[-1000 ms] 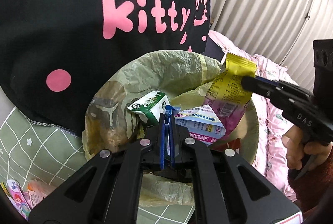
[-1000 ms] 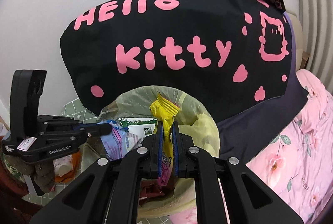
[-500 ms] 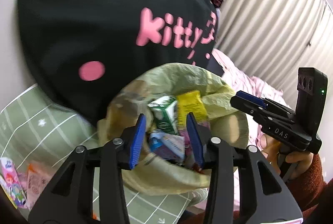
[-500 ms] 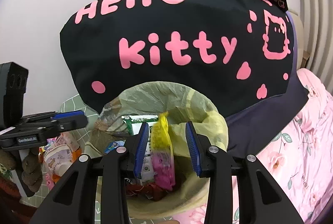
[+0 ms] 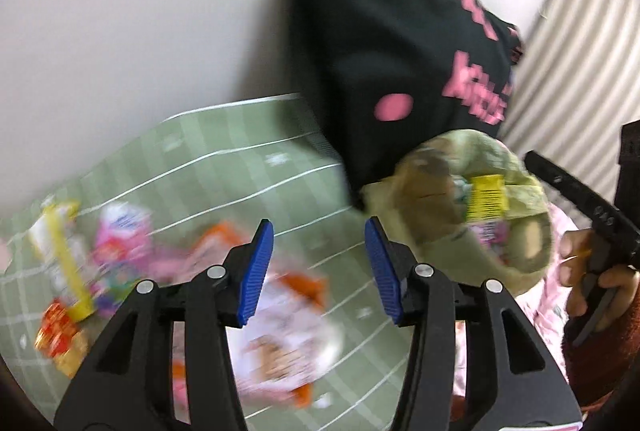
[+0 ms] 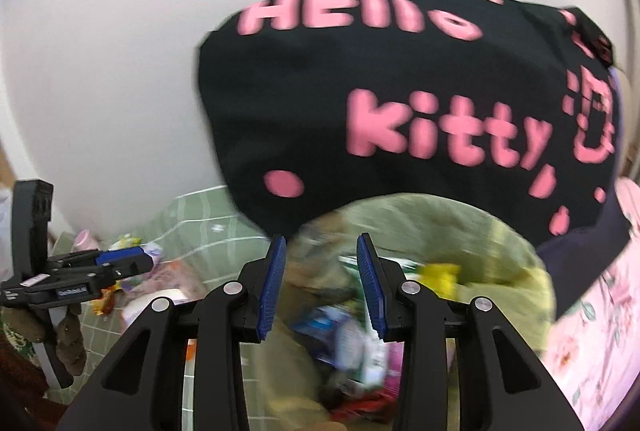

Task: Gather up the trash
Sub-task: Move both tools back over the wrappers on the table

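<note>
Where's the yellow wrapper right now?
In the left wrist view, the yellow wrapper sits at right inside the green-lined trash bin, below the black Hello Kitty cushion and among other dropped packets.

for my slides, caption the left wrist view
Open left gripper over scattered wrappers on green cloth, trash bag alongside.

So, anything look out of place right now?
Yes: several wrappers still lie scattered on the green mat, left of the bin. The bin itself stands upright, with trash inside.
</note>
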`<state>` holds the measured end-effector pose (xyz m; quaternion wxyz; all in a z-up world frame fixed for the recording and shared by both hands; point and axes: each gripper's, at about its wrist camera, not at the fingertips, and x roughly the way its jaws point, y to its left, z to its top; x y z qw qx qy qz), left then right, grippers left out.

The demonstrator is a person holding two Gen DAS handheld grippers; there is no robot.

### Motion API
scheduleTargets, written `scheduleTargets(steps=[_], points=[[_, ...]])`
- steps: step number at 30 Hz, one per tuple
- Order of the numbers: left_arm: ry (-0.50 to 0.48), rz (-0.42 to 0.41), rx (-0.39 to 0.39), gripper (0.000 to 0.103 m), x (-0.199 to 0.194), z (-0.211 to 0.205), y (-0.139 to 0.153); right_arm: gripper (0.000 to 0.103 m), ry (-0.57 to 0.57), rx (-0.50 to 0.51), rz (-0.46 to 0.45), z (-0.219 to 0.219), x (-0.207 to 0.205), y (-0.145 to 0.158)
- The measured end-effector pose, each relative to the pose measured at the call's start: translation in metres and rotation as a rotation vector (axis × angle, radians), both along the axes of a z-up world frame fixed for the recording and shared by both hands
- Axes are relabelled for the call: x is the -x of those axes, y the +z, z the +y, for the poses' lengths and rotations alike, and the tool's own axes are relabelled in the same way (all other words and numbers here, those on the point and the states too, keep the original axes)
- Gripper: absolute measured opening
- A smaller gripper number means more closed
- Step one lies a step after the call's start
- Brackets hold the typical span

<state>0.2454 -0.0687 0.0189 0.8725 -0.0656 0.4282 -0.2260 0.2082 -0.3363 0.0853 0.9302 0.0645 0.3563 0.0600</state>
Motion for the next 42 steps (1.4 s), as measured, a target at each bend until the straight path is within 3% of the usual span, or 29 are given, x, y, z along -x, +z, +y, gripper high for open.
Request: scheduleTargets(steps=[9, 17, 23, 27, 31, 42], points=[[0.347, 0.056, -0.039, 0.045, 0.031, 0.137, -0.031, 0.041, 0.188, -0.008, 0.016, 0.076, -0.023, -0.007], [0.508, 0.086, -0.032, 0.046, 0.062, 0.207, -0.05, 0.042, 0.349, -0.03, 0.062, 0.137, -0.029, -0.023], [0.536, 0.087, -0.028, 0.047, 0.076, 0.225, -0.055, 0.042, 0.47, -0.086, 0.133, 0.183, -0.042, -0.044], [0.52, 0.098, -0.025, 0.053, 0.078, 0.228, -0.062, 0.042, 0.536, -0.056, 0.163, 0.216, -0.044, -0.057], [0.507, 0.113, -0.02, 0.053, 0.075, 0.229, -0.07, 0.042, 0.579, -0.015, 0.187, 0.236, -0.047, -0.066], [0.522, 0.111, 0.008, 0.054, 0.064, 0.236, -0.078, 0.042, 0.53, -0.027, 0.3, 0.273, -0.107, -0.103]])
